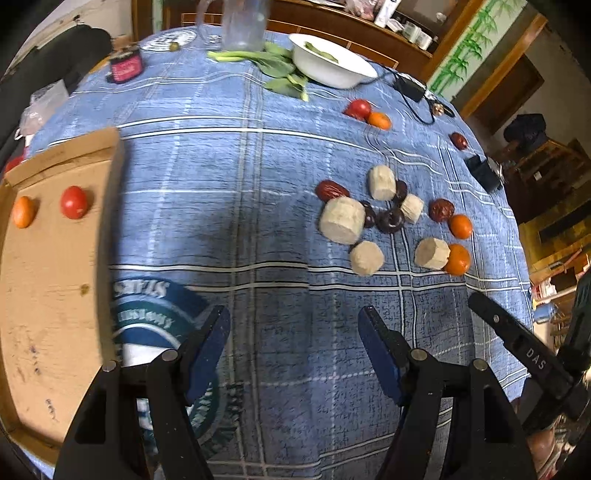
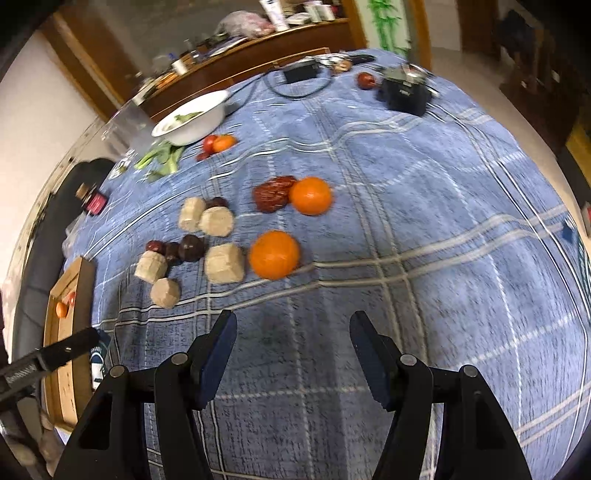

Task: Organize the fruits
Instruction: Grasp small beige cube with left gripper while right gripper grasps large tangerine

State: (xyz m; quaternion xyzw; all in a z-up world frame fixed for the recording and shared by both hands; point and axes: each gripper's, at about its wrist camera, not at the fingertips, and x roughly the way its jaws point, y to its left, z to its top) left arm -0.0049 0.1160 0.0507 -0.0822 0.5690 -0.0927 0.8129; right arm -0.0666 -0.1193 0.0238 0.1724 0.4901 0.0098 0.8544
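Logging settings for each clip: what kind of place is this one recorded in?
Most likely a lived-in home dining room. A table under a blue plaid cloth holds a white bowl and loose greens; behind stands a cluttered wooden sideboard.

A blue plaid tablecloth (image 1: pixel 258 177) covers the table, with a white round bowl (image 1: pixel 332 62) holding a green leaf at its far side and loose leafy green stalks (image 1: pixel 273 68) touching the bowl's rim. Nearby stand a clear plastic jug (image 1: pixel 243 22), a small dark jar with a pink label (image 1: pixel 125 66) and a black power adapter with its cable (image 1: pixel 410 88).
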